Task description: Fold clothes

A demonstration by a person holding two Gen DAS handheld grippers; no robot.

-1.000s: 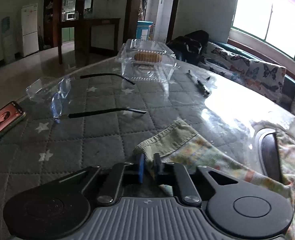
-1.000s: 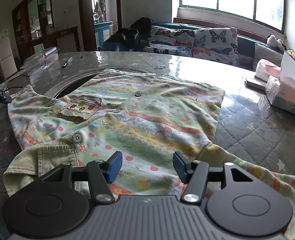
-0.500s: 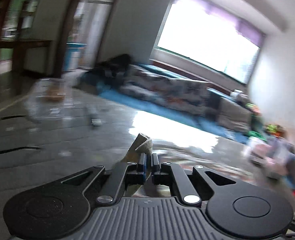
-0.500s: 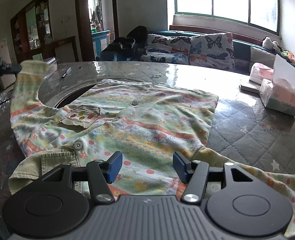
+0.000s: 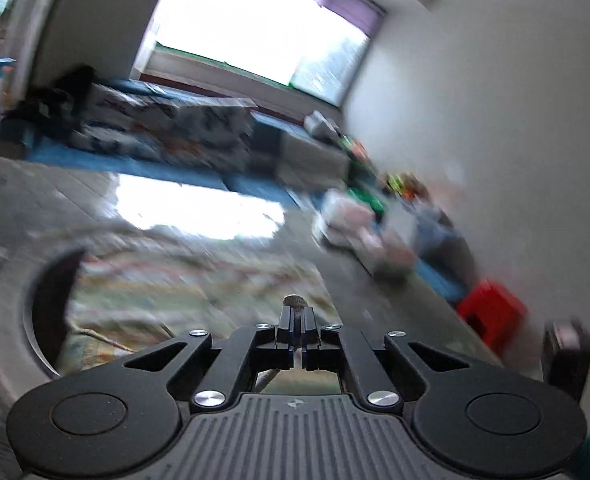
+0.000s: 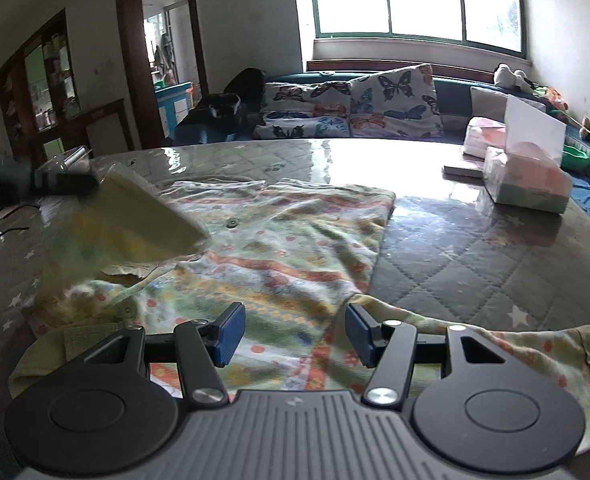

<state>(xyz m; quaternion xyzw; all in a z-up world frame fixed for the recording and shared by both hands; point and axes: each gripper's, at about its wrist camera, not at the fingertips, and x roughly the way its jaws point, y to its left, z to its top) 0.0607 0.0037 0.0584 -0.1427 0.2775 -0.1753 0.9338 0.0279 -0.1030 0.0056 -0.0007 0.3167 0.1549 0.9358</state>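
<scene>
A patterned child's shirt [image 6: 295, 248] lies spread on the quilted table [image 6: 475, 256]. My left gripper [image 5: 297, 312] is shut on the cuff of the left sleeve [image 5: 293, 301]. In the right wrist view it [image 6: 69, 182] holds the sleeve [image 6: 143, 216] raised over the shirt's left side, blurred by motion. The shirt body [image 5: 199, 280] shows blurred below it in the left wrist view. My right gripper [image 6: 291, 334] is open and empty, low over the shirt's near hem.
Tissue packs [image 6: 523, 180] and a flat book sit at the table's right. A clear plastic box [image 6: 63, 162] and cables lie at the far left. A sofa with butterfly cushions [image 6: 351, 108] stands behind the table. A red object [image 5: 491, 312] shows at the right.
My left gripper has lifted the sleeve cuff off the table and swung it to the right, over the shirt. The right gripper has stayed open in place.
</scene>
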